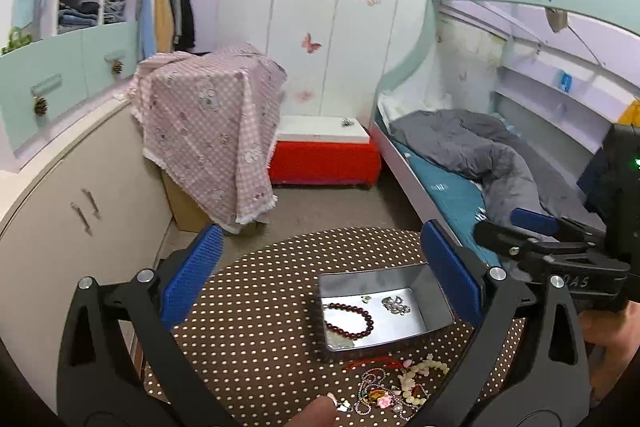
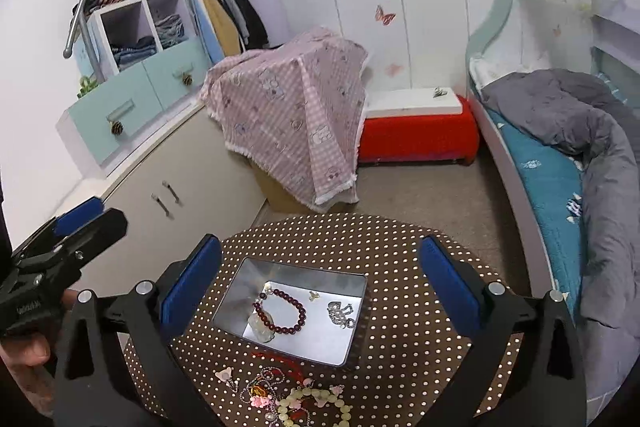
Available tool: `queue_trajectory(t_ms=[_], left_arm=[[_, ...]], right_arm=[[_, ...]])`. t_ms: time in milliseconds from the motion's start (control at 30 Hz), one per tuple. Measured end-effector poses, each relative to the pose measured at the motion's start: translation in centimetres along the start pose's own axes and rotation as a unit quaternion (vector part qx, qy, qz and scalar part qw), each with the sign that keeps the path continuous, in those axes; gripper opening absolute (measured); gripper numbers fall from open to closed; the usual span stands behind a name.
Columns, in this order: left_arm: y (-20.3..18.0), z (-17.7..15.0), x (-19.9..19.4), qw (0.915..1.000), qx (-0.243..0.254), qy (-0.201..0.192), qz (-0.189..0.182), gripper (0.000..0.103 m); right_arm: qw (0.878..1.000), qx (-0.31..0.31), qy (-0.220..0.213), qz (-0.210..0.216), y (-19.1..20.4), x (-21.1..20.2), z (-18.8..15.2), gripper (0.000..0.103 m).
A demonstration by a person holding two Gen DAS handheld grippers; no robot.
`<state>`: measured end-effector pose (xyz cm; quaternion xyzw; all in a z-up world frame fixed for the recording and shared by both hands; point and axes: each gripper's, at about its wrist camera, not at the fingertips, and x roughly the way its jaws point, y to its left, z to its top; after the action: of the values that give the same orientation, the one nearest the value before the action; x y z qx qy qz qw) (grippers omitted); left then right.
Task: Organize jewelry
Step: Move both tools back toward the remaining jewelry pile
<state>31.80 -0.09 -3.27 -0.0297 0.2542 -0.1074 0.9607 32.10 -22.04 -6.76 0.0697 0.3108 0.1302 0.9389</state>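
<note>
A shiny metal tin stands open on a round brown table with white dots. Inside it lie a dark red bead bracelet, a silver piece and a pale stone pendant. In front of the tin sits a tangled heap of jewelry with cream beads, pink charms and a red cord. My left gripper hangs open above the tin, nothing between its blue pads. My right gripper is open over the tin too, also empty.
A bed with a grey duvet runs along the right. A box under pink checked cloth and a red bench stand beyond the table. Beige cabinets line the left. A fingertip shows at the bottom edge.
</note>
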Motion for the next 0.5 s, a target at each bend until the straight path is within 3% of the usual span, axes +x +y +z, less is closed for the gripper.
queue_trajectory(t_ms=[500], left_arm=[[-0.3, -0.2, -6.6, 0.9976, 0.011, -0.064, 0.026, 0.097]], right_arm=[[0.998, -0.024, -0.062, -0.008, 2.6, -5.9, 0.6, 0.095]])
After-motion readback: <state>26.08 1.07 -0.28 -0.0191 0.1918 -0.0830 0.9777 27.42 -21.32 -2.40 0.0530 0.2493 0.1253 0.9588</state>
